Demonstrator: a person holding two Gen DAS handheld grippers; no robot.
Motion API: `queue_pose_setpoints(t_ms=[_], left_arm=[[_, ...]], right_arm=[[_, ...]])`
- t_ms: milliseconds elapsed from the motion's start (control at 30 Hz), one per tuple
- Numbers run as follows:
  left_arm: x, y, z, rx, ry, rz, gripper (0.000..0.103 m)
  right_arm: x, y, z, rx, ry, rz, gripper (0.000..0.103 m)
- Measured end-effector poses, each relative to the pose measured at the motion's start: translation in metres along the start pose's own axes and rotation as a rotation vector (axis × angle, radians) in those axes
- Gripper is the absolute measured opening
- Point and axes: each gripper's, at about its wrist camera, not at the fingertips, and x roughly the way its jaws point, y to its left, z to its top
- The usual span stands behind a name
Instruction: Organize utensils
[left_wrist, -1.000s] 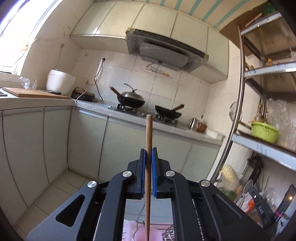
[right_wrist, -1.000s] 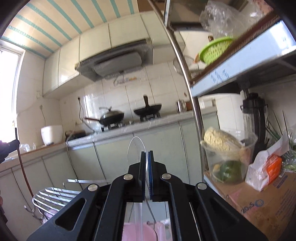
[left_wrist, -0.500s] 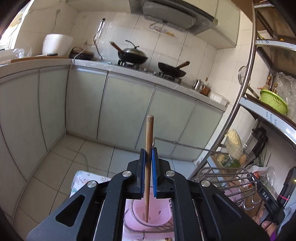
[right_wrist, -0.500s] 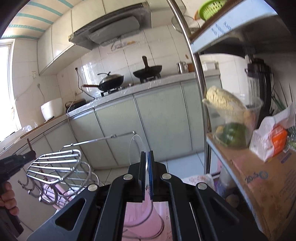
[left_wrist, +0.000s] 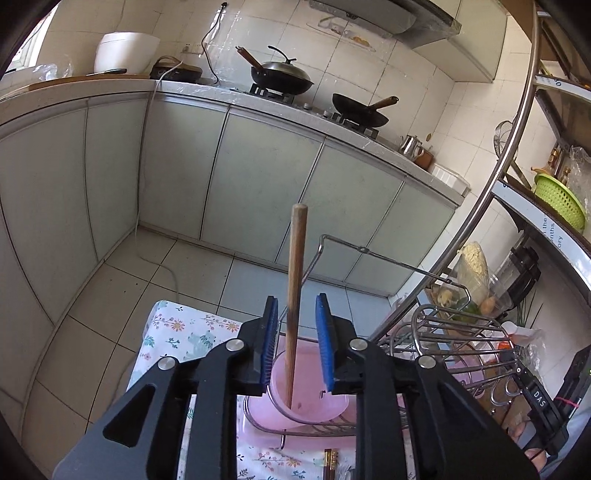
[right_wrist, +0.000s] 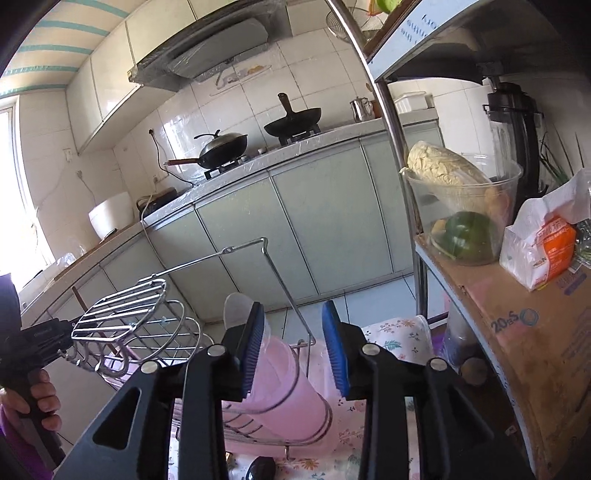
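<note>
A tiled kitchen with pale cabinets lay behind a floral-clothed worktop (left_wrist: 173, 332). The left claw (left_wrist: 296, 334) stood apart around a wooden chopstick (left_wrist: 295, 288), its tip down in the pink cup (left_wrist: 314, 410). The right claw (right_wrist: 291, 347) also gaped, a translucent spoon (right_wrist: 236, 308) beside one pad. Drop-off seemed done; both should lift clear.

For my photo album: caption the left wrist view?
Open left gripper around a wooden chopstick standing in the pink cup.

Two woks (left_wrist: 282, 75) sit on the stove, a green basket (left_wrist: 559, 201) apparently shelved.
</note>
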Motion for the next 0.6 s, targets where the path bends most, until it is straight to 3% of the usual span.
queue_pose_setpoints(t_ms=[367,600], left_arm=[[-0.033,-0.001,-0.026,0.013,0.006,-0.025,0.021],[-0.041,-0.007,-0.054,0.041,0.066,-0.054,0.021]], right_arm=[[-0.043,-0.011,-0.023,0.04,0.006,-0.001,0.033],[-0.041,-0.01,-0.054,0.052,0.113,0.0,0.033]])
